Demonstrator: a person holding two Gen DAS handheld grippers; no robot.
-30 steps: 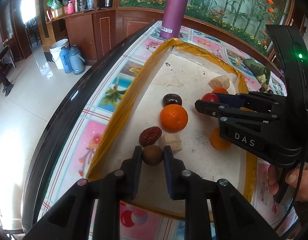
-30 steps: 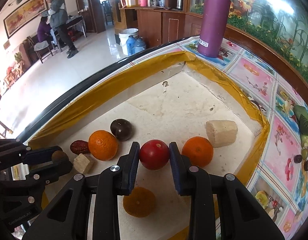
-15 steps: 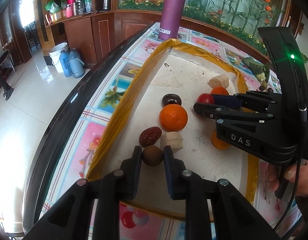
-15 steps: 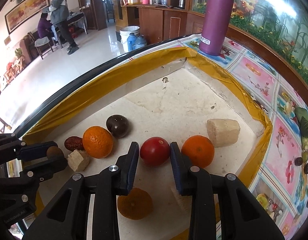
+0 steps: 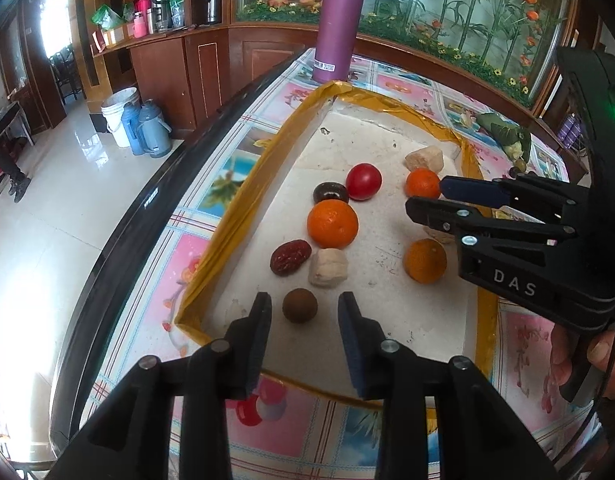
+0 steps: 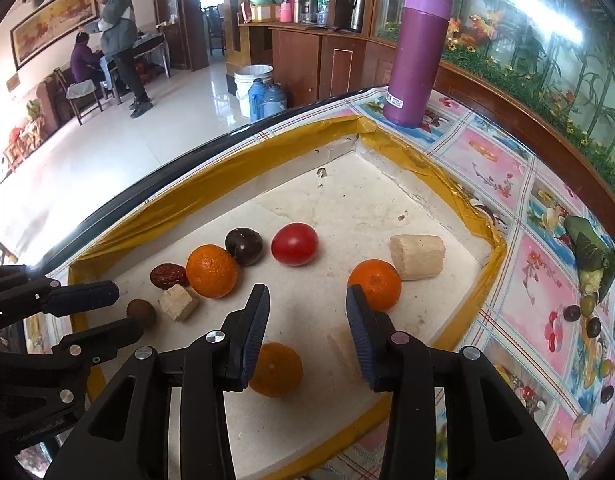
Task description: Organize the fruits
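Observation:
A white tray with a yellow taped rim (image 5: 235, 216) (image 6: 439, 168) holds the fruits. My left gripper (image 5: 304, 312) is open, with a small brown round fruit (image 5: 300, 305) (image 6: 141, 313) lying free between its fingers. My right gripper (image 6: 307, 304) (image 5: 423, 196) is open and empty, drawn back from the red tomato (image 6: 294, 244) (image 5: 363, 181). Three oranges (image 6: 211, 271) (image 6: 374, 285) (image 6: 276, 369), a dark plum (image 6: 244, 241) (image 5: 330, 192) and a red date (image 6: 169, 276) (image 5: 290, 257) lie on the tray.
Two pale chunks (image 6: 417, 257) (image 6: 178, 302) lie among the fruits. A purple flask (image 6: 418, 56) (image 5: 336, 26) stands on the patterned tablecloth beyond the tray's far corner. The table's dark edge (image 5: 119, 240) runs along the left.
Both grippers have opened. The left let go of the brown fruit, the right let go of the red tomato and pulled back; both fruits rest on the tray.

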